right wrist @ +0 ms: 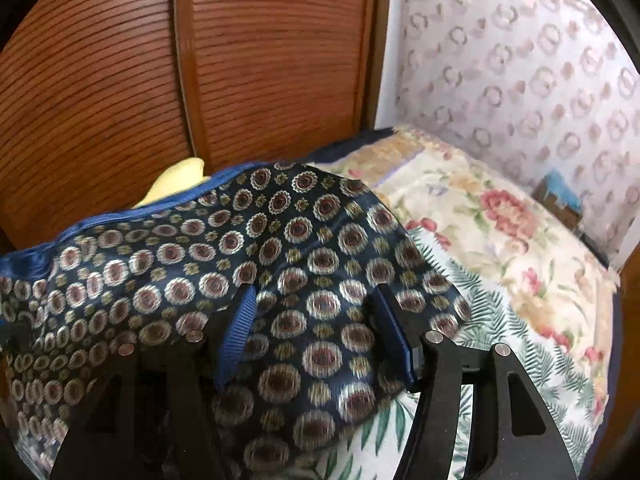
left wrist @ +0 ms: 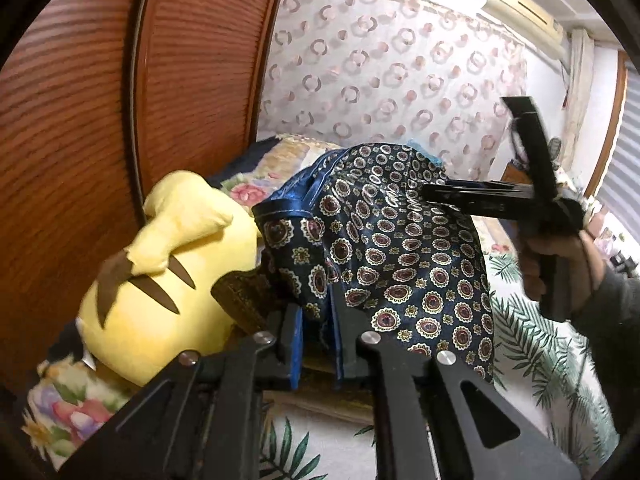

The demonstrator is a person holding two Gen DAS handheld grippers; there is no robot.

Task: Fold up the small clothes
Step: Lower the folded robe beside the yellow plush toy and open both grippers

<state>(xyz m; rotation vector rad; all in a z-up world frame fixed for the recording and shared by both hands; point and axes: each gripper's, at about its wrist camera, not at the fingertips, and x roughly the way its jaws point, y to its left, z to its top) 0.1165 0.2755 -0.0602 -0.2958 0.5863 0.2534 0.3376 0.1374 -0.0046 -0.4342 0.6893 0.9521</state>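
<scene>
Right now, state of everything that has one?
shorts: lifted off the bed, hanging bunched, unfolded, held by both grippers
left gripper: shut on shorts
right gripper: fingers apart, cloth draped between them; in the left view it pinches the shorts
plush: lying against the closet door
closet door: closed
bedspread: spread flat

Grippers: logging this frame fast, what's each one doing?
Left gripper: shut on the patterned shorts, lifted.
Right gripper: jaws apart with the shorts' cloth between them; grip cannot be told.
</scene>
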